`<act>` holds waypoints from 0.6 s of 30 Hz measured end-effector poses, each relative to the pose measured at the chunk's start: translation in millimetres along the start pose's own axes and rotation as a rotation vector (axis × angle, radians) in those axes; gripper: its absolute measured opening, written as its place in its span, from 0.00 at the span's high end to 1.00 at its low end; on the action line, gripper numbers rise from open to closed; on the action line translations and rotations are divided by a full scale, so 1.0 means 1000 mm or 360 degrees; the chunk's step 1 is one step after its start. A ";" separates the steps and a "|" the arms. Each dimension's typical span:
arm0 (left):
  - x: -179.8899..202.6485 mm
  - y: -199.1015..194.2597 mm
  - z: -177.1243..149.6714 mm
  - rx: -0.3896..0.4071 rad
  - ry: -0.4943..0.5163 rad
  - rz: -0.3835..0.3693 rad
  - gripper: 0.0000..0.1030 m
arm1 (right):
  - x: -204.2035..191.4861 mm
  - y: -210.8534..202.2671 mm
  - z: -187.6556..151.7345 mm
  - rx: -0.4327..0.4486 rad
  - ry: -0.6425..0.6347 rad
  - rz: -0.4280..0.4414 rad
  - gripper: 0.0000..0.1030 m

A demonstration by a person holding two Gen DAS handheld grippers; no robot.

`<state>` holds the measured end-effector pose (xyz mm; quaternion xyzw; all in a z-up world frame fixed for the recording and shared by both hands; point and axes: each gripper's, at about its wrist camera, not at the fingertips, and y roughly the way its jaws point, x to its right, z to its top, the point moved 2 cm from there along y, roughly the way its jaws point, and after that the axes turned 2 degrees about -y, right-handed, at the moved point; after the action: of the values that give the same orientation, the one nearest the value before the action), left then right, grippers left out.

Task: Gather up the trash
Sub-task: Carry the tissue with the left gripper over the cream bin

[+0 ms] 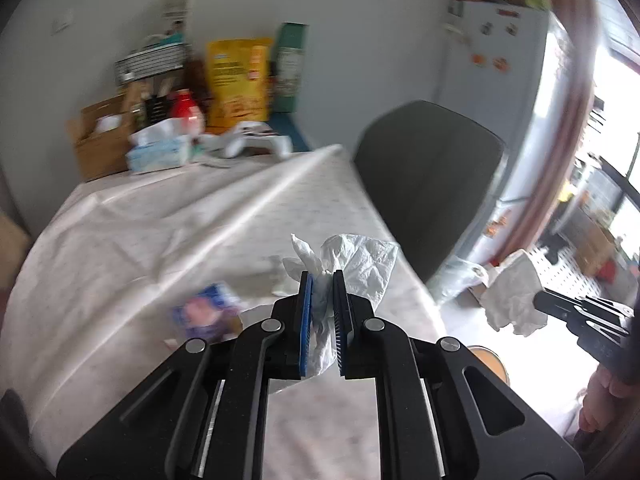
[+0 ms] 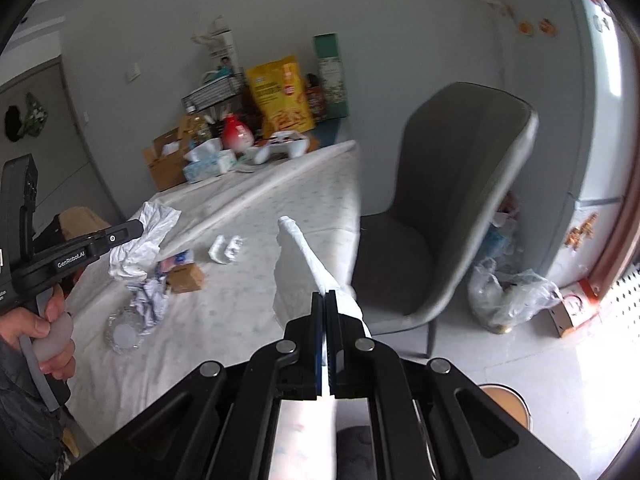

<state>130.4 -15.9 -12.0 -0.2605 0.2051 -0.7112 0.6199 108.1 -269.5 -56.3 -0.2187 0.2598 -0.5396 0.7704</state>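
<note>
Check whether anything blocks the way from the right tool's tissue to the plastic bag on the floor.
Nothing visible does. The right tool holds its tissue at the table's edge; the bag lies beyond the chair, open floor between.

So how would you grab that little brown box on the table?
Grip the small brown box across its two long sides, coming down from above. It lies flat on the table, so its top is open. A wrapper and crumpled paper crowd its left, so avoid coming from there.
</note>
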 end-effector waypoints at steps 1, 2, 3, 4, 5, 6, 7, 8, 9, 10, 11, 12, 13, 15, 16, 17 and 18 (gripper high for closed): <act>0.012 0.004 0.000 -0.0007 0.0033 -0.0027 0.89 | 0.009 -0.003 -0.003 -0.0001 0.0025 -0.0024 0.97; 0.021 0.008 -0.001 -0.0014 0.0055 -0.0051 0.89 | 0.015 -0.005 -0.005 -0.0002 0.0042 -0.0041 0.97; 0.031 0.012 -0.001 -0.0022 0.0075 -0.0075 0.90 | 0.024 -0.008 -0.008 -0.0003 0.0065 -0.0068 0.97; 0.043 0.017 -0.001 -0.0035 0.0102 -0.0111 0.89 | 0.030 -0.011 -0.011 -0.0004 0.0082 -0.0087 0.97; 0.051 0.020 -0.002 -0.0043 0.0118 -0.0132 0.90 | 0.040 -0.014 -0.014 -0.0004 0.0108 -0.0114 0.97; 0.061 0.024 -0.003 -0.0053 0.0138 -0.0157 0.90 | 0.050 -0.018 -0.018 -0.0003 0.0133 -0.0142 0.97; 0.074 0.030 -0.005 -0.0066 0.0164 -0.0188 0.90 | 0.056 -0.020 -0.020 -0.0004 0.0149 -0.0161 0.97; 0.083 0.033 -0.006 -0.0073 0.0182 -0.0209 0.90 | 0.065 -0.024 -0.024 -0.0005 0.0175 -0.0188 0.97; 0.094 0.037 -0.006 -0.0079 0.0204 -0.0232 0.90 | 0.074 -0.028 -0.029 -0.0006 0.0204 -0.0211 0.97; 0.102 0.040 -0.007 -0.0082 0.0220 -0.0248 0.90 | 0.083 -0.031 -0.033 -0.0008 0.0231 -0.0237 0.97; 0.115 0.046 -0.009 -0.0093 0.0249 -0.0277 0.90 | 0.091 -0.033 -0.037 -0.0010 0.0250 -0.0260 0.97; 0.122 0.050 -0.010 -0.0104 0.0261 -0.0293 0.89 | 0.099 -0.036 -0.041 -0.0013 0.0272 -0.0288 0.97; 0.134 0.057 -0.012 -0.0126 0.0281 -0.0320 0.90 | 0.105 -0.038 -0.044 -0.0016 0.0286 -0.0309 0.97; 0.153 0.067 -0.015 -0.0155 0.0315 -0.0351 0.89 | 0.122 -0.042 -0.053 -0.0027 0.0327 -0.0371 0.97; 0.161 0.072 -0.016 -0.0164 0.0327 -0.0354 0.89 | 0.130 -0.044 -0.058 -0.0033 0.0353 -0.0390 0.97; 0.169 0.077 -0.017 -0.0176 0.0339 -0.0362 0.89 | 0.136 -0.045 -0.062 -0.0038 0.0371 -0.0404 0.97; 0.176 0.081 -0.018 -0.0189 0.0348 -0.0375 0.89 | 0.143 -0.046 -0.067 -0.0042 0.0392 -0.0425 0.97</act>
<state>164.5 -201.9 -55.6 -0.2400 0.2810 -0.7897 0.4897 72.5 -422.9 -102.8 -0.1937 0.3278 -0.6564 0.6513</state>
